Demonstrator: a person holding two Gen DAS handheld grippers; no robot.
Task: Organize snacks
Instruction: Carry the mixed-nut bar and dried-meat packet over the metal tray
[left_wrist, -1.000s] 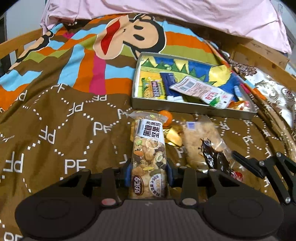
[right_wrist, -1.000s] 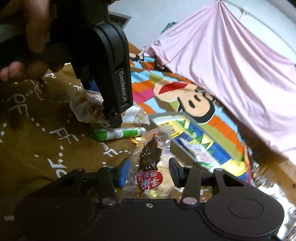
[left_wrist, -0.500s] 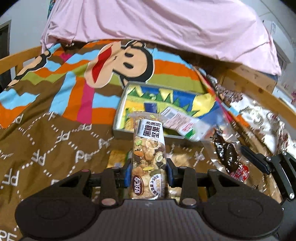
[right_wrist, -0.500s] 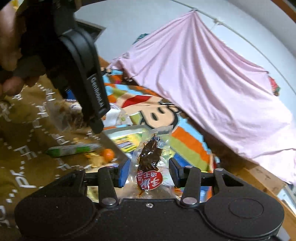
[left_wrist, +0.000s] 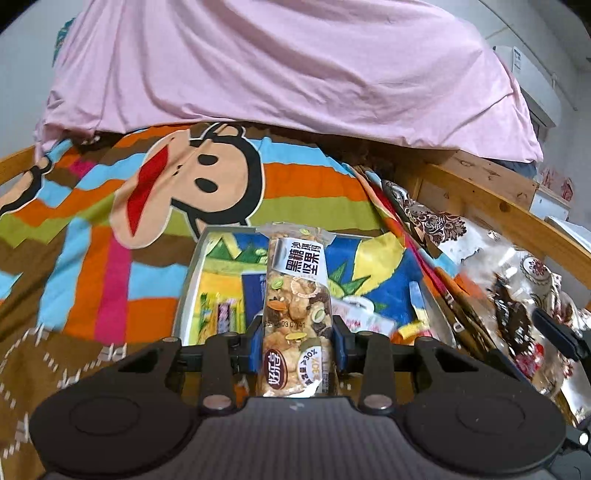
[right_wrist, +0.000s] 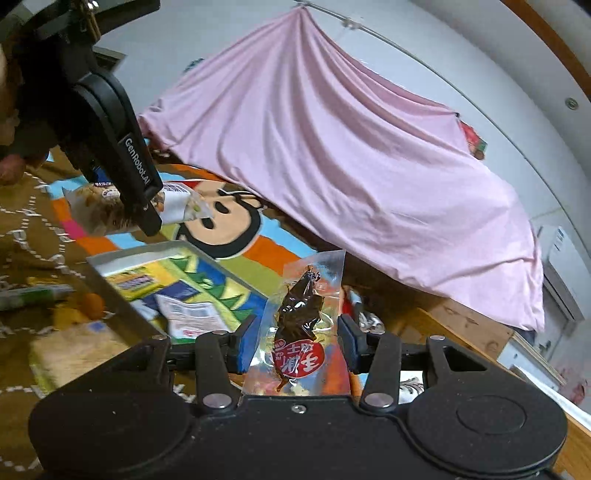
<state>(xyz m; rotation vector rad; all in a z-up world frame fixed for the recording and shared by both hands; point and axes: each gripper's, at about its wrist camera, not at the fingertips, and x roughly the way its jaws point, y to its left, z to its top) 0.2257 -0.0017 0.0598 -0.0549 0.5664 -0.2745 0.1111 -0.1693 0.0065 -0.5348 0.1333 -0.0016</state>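
The left gripper (left_wrist: 297, 345) is clamped on a nut bar (left_wrist: 295, 310); the right gripper (right_wrist: 295, 345) grips a clear pouch (right_wrist: 301, 328) holding a dark brown piece. Both snacks hang in the air over the tray (left_wrist: 186, 291), whose near edge lies at 12 o'clock from the left camera. To place them well, I would lower each flat into a bare patch, the bar alongside the packs (left_wrist: 221, 314) at 10 o'clock, letting go only once each rests.

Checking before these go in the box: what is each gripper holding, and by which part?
Left gripper clamps the nut bar packet near its lower end. Right gripper holds the dark meat snack pouch by its lower edges.
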